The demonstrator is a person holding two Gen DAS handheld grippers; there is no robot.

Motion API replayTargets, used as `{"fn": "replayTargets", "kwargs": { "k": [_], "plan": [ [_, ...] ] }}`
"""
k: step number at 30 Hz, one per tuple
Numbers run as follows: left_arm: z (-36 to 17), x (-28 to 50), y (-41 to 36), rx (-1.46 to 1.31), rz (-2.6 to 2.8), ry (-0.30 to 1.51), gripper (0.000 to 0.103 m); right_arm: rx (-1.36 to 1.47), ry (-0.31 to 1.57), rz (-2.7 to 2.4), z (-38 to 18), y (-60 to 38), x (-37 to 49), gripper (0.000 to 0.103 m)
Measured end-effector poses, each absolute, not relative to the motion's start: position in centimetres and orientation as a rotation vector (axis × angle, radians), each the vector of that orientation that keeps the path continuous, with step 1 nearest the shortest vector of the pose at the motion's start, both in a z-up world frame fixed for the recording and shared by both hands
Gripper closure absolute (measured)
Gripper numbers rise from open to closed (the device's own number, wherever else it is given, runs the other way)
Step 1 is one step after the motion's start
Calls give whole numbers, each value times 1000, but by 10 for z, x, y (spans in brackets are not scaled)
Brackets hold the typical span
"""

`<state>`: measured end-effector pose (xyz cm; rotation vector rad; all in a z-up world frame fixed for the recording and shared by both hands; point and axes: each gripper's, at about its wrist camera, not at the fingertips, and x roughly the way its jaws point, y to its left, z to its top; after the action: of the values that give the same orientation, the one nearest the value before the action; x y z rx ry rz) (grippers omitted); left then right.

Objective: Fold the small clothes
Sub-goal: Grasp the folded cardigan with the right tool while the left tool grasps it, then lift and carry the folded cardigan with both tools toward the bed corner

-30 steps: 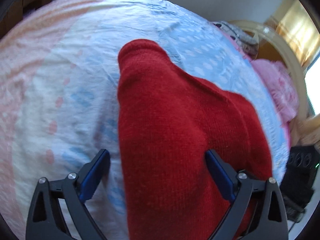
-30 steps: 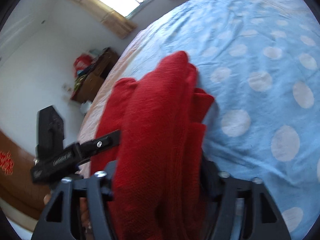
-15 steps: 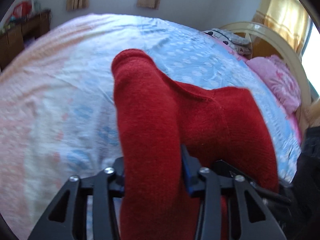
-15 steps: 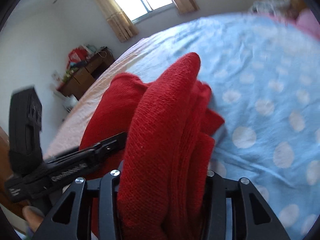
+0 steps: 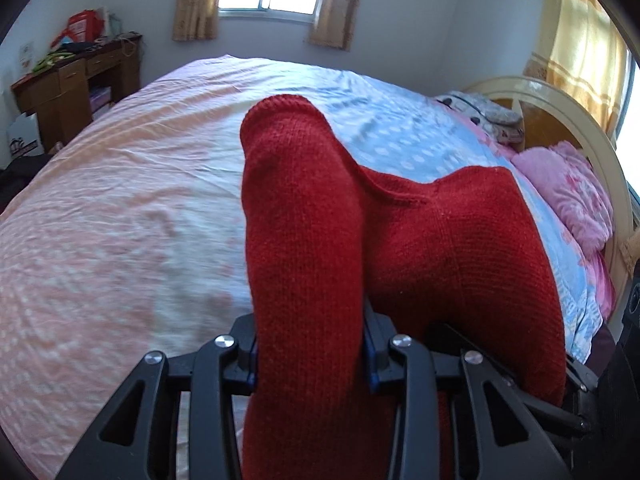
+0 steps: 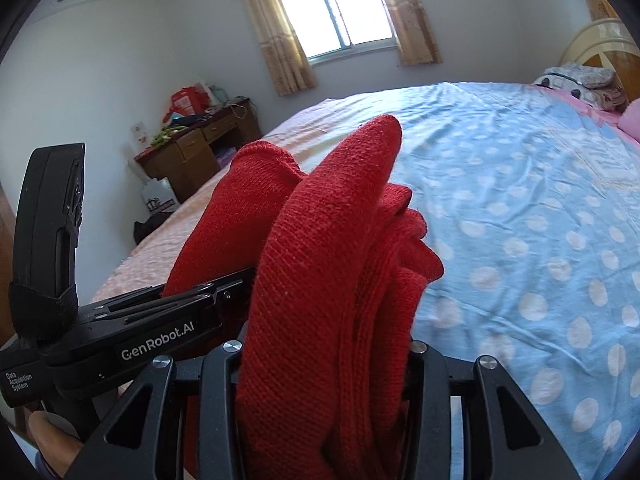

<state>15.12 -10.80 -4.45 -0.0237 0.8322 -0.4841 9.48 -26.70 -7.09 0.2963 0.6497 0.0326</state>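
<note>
you have one red sweater (image 5: 308,240), two grippers (image 5: 310,354) (image 6: 324,360), one bed (image 5: 120,200), one desk (image 5: 72,88), one window (image 6: 340,12).

The red sweater (image 5: 304,240) is thick knitted wool-like cloth — matt, with a coarse ribbed stitch and a slightly fuzzy face. The bedsheet (image 5: 120,208) is thin, smooth printed cloth, lightly creased. The left gripper (image 5: 310,354) is matt black plastic with shiny metal screw heads — the right gripper (image 6: 324,360) looks the same. The desk (image 5: 72,92) is dark brown wood. The pink quilt (image 5: 572,192) is soft puckered fabric.
</note>
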Motion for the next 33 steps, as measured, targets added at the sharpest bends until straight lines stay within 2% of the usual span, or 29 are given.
{"fn": "replayTargets", "kwargs": {
  "k": [18,33],
  "plan": [
    [-41,157,-32,-100,-337,818,64,288,664,146,-62,-193,122,61],
    [-40,162,-6,-150,-284,810,64,264,673,201,-61,-164,145,61]
  ]
}}
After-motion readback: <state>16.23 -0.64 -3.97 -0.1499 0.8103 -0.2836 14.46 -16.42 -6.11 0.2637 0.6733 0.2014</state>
